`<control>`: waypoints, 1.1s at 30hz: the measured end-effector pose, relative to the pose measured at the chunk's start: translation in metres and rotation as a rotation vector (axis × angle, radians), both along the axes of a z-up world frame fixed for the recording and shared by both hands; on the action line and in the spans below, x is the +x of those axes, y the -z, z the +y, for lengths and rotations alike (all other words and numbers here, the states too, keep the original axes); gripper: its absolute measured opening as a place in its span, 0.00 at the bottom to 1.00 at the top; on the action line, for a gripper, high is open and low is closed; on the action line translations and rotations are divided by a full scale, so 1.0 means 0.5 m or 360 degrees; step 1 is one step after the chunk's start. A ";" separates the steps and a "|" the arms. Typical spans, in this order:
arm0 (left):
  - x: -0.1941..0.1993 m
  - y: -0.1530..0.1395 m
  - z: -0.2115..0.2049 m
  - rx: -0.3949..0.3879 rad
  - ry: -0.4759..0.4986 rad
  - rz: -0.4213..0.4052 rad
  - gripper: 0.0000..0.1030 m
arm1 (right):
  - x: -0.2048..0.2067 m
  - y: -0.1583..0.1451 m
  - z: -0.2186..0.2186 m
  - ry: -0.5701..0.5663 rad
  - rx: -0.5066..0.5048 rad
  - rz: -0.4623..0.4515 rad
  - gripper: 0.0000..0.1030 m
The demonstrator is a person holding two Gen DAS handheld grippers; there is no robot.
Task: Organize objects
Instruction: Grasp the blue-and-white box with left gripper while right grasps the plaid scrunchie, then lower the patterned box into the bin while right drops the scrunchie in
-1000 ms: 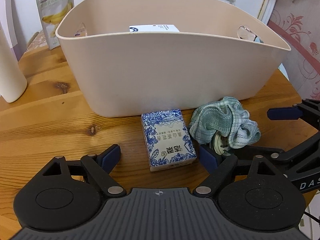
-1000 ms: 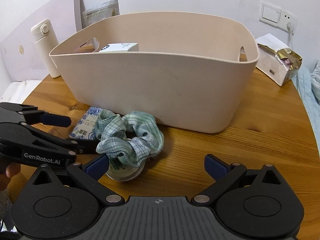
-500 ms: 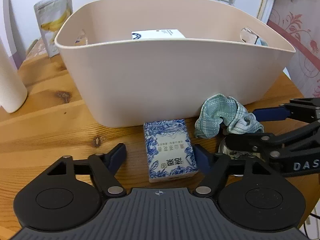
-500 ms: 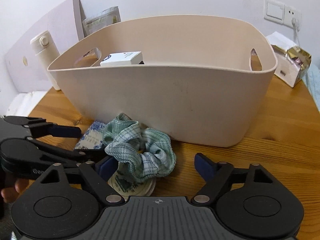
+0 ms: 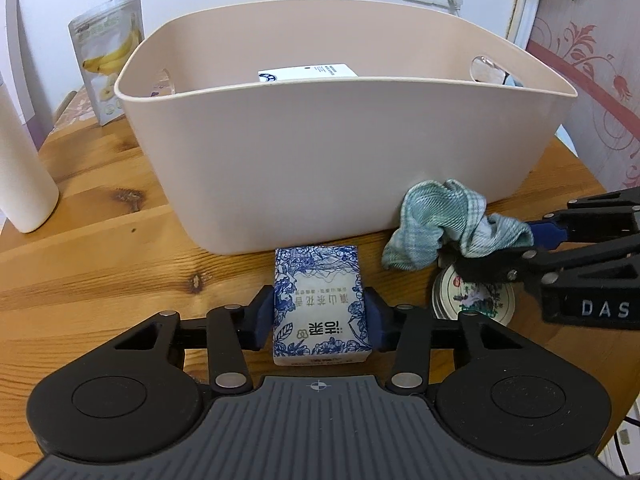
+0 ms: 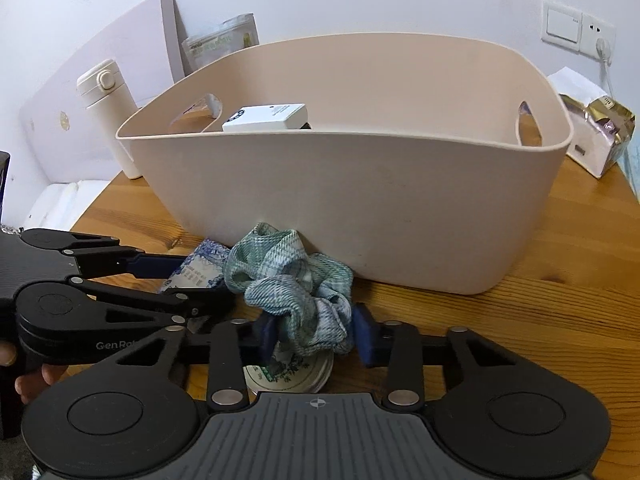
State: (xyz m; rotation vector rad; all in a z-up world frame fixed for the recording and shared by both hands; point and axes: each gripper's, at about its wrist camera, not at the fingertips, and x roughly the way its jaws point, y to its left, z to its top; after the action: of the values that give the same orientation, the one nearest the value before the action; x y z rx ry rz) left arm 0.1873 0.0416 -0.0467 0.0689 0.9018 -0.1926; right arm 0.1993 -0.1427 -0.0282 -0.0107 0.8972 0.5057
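A blue-and-white patterned box (image 5: 321, 304) lies flat on the wooden tabletop (image 5: 92, 248), its far end just at the foot of a large beige basket (image 5: 344, 160). The left gripper (image 5: 320, 318) has its blue fingers (image 5: 262, 318) pressed against both long sides of the box, holding it. To the right of the box, a green plaid scrunchie (image 5: 448, 222) lies bunched against the basket's near wall, partly over a round patterned tin (image 5: 474, 300) that rests on the tabletop.

In the right wrist view the scrunchie (image 6: 296, 284) sits between the blue fingers (image 6: 364, 340) of the right gripper (image 6: 316, 338), which are drawn in narrow and grip its near folds; the tin (image 6: 292, 374) shows just beneath. The left gripper (image 6: 182, 280) reaches in from the left, with the box (image 6: 198, 268) partly hidden behind it and the scrunchie.

Inside the basket (image 6: 360, 208), a white box (image 6: 266, 118) with a dark emblem shows above the near rim towards the left. Behind the basket on the left stand a white bottle (image 6: 110, 114) and a banana-print pouch (image 5: 108, 56), with a pale board (image 6: 100, 80) leaning on the wall. Far right on the tabletop lies a white and gold packet (image 6: 596, 136), below a wall switch and socket (image 6: 576, 28).
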 end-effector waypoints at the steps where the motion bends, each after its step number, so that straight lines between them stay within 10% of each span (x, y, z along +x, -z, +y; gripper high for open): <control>1: 0.002 0.000 -0.001 0.0001 0.0000 0.0000 0.46 | -0.002 -0.001 -0.003 0.0005 0.0002 -0.0004 0.28; 33: -0.055 -0.105 0.062 -0.0112 -0.0071 -0.0181 0.46 | -0.075 -0.099 -0.112 0.0161 0.0087 -0.0197 0.21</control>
State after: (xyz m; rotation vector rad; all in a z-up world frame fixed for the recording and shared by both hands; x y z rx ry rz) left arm 0.1598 0.0727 0.0060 -0.0058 0.7821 -0.1768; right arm 0.1615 -0.1987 0.0211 0.0524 0.7586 0.4304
